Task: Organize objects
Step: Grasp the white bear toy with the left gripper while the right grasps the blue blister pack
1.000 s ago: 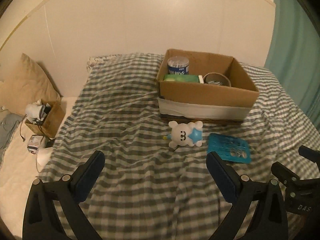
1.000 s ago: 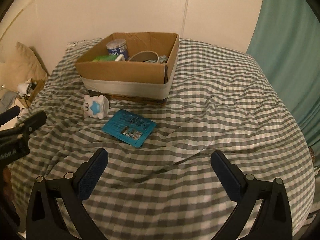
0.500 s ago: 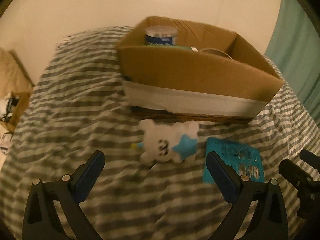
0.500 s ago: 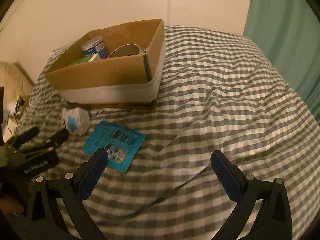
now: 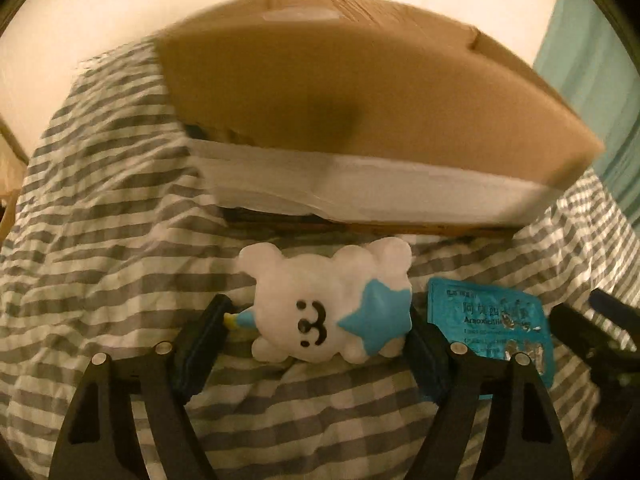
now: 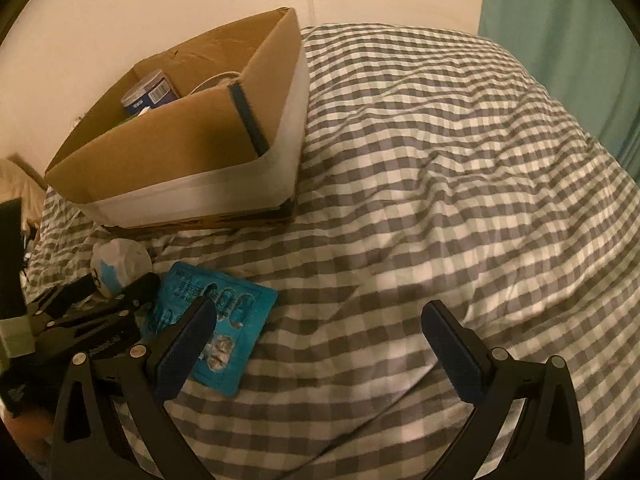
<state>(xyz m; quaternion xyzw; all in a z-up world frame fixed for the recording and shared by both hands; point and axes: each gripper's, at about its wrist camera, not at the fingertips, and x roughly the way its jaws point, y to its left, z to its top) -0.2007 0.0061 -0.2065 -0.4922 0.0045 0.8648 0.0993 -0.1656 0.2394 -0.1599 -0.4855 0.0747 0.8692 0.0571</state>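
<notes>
A white bear toy [image 5: 320, 304] with a blue star lies on the checked bedcover [image 5: 100, 220] just in front of the cardboard box [image 5: 360, 120]. My left gripper [image 5: 316, 328] straddles the toy; its jaws are closing, with the pads close at the toy's two sides. A blue blister pack [image 5: 492, 320] lies to the right of the toy. In the right wrist view my right gripper [image 6: 318, 316] stands open above the bedcover [image 6: 440, 160], its left finger over the blister pack [image 6: 236, 308]. The left gripper [image 6: 116, 284] sits at the toy [image 6: 124, 256].
The cardboard box [image 6: 180, 152] holds a blue can [image 6: 150, 92] and other items. A teal curtain [image 6: 560, 40] hangs at the right and a white wall stands behind the bed. A beige pillow [image 6: 16, 184] lies at far left.
Both grippers came down and forward toward the box. The left one now has the toy between its fingers, which have narrowed. The right one's left finger now overlaps the blister pack.
</notes>
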